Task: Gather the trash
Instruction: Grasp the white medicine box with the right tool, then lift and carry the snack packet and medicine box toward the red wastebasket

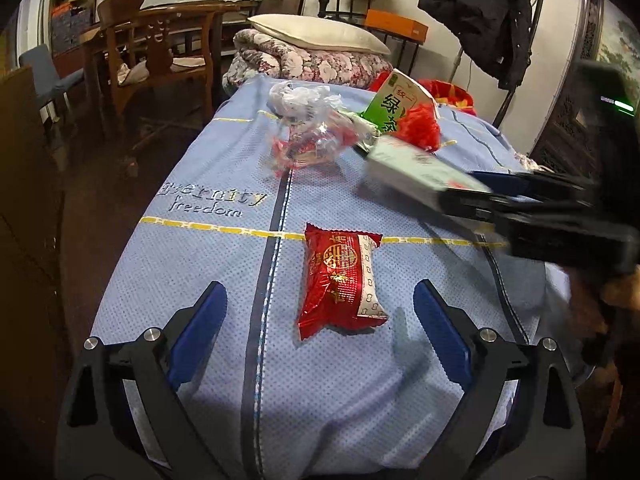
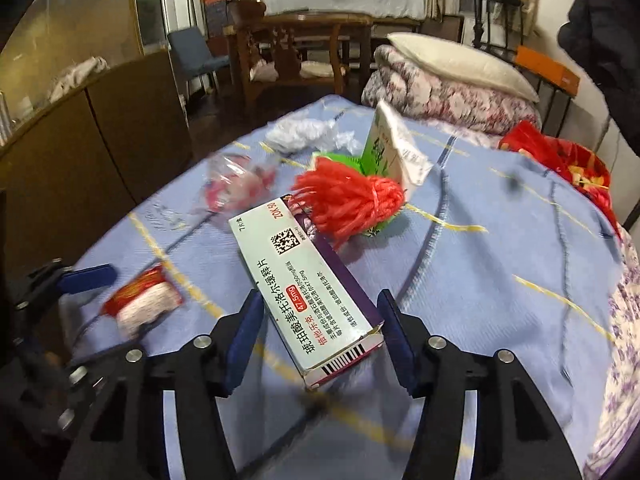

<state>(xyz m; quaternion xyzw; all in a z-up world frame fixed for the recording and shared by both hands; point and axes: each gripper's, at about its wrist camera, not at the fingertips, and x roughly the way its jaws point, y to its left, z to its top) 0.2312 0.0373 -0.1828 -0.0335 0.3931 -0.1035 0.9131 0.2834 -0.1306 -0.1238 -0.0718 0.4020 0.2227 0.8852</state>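
Observation:
A red snack wrapper lies on the blue bedspread, between the open fingers of my left gripper, which is empty. My right gripper is shut on a white and purple medicine box and holds it above the bed; gripper and box also show in the left wrist view. Further back lie a clear plastic wrapper, crumpled white plastic, a red string bundle and a green tea carton. The red wrapper also shows in the right wrist view.
A folded floral quilt with a pillow sits at the bed's far end. A wooden chair and table stand on the left floor. A dark coat hangs at the right. A red cloth lies on the bed's right side.

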